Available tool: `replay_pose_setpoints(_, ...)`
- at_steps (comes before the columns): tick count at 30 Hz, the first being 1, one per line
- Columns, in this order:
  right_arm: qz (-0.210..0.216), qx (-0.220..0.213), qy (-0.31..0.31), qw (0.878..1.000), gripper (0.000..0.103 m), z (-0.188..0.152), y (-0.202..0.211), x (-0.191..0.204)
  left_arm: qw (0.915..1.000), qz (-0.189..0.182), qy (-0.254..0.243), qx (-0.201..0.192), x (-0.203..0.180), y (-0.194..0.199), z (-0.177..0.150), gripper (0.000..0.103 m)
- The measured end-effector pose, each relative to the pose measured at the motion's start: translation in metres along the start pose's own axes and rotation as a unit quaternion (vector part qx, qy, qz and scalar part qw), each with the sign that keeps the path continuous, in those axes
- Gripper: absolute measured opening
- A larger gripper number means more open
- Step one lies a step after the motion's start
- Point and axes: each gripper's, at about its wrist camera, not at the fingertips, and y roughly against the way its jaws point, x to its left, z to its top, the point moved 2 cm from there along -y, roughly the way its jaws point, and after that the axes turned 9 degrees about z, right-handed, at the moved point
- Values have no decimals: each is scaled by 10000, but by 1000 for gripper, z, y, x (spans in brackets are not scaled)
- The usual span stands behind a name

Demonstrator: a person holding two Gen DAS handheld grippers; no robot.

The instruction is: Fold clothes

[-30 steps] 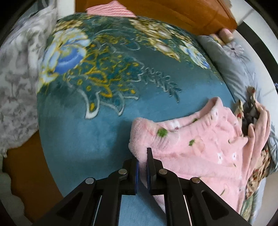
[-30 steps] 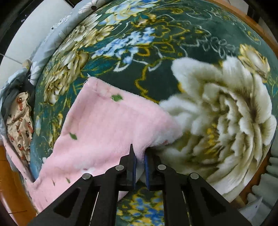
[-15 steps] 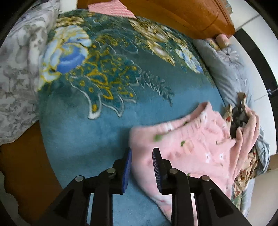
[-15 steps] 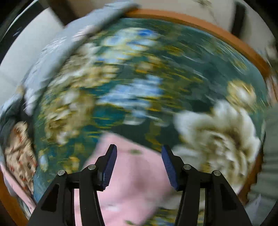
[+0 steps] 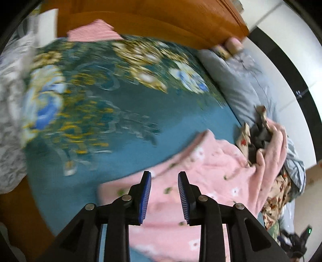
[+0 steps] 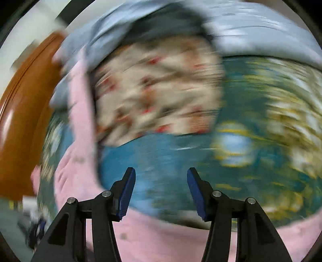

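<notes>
A fluffy pink garment (image 5: 211, 181) with small flowers and green specks lies on the teal floral blanket (image 5: 120, 104). My left gripper (image 5: 164, 193) is open and empty just above the garment's near edge. In the blurred right wrist view the pink garment (image 6: 80, 161) runs down the left and along the bottom. My right gripper (image 6: 161, 191) is wide open and empty over the blanket (image 6: 161, 157), the garment beneath its base.
A heap of other clothes, cream patterned (image 6: 157, 90) and grey-blue (image 5: 241, 84), lies at the blanket's far side. A wooden headboard (image 5: 161, 18) stands behind the bed. A grey floral quilt (image 5: 12, 112) lies at the left.
Both grippers opened and let go of the pink garment, which now lies on the blanket. The right gripper swung fast toward the clothes heap. The left drew back over the garment.
</notes>
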Motion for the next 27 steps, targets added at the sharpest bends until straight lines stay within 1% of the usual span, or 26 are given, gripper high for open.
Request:
replay_pose_setpoints(3,378,376,418,9977,55,7,-41,47,9994,-125,-253,214,-30,-29,7,31)
replay_pose_setpoints(5,583,502,675,9948,55,16,-61,74,9986,-131,-390,340,-46,-46,13,31)
replay_pose_setpoints(7,638,481,990,9919,55,34,-77,100,9977,-182,-449,471,-59,-65,19,31)
replay_pose_setpoints(10,539,191,1435,9880,55,75,-93,133,9963,-207,-546,623,-75,-90,25,31)
replay_pose_setpoints(12,371,-76,1627,9860,55,109,-102,152,9955,-190,-617,694,-83,-105,27,31)
replay_pose_setpoints(15,66,-464,1703,9843,55,154,-116,174,9951,-151,-605,768,-84,-120,25,31)
replay_pose_setpoints(18,-308,-762,1793,9803,55,193,-130,190,9956,-317,-470,742,-77,-122,25,31)
replay_pose_setpoints(21,-765,-999,1982,9721,55,225,-145,206,9957,-387,-370,755,-72,-119,27,31)
replay_pose_setpoints(22,-932,-1057,2053,9685,55,234,-149,211,9957,-405,-337,760,-70,-118,28,31)
replay_pose_setpoints(24,-1363,-1035,2150,9615,55,250,-165,218,9960,-397,-302,742,-69,-112,27,31)
replay_pose_setpoints(26,-1546,-895,2093,9614,54,258,-175,218,9962,-369,-314,724,-71,-108,27,31)
replay_pose_setpoints(27,-1629,-841,2036,9617,39,259,-177,217,9963,-353,-341,711,-72,-105,26,31)
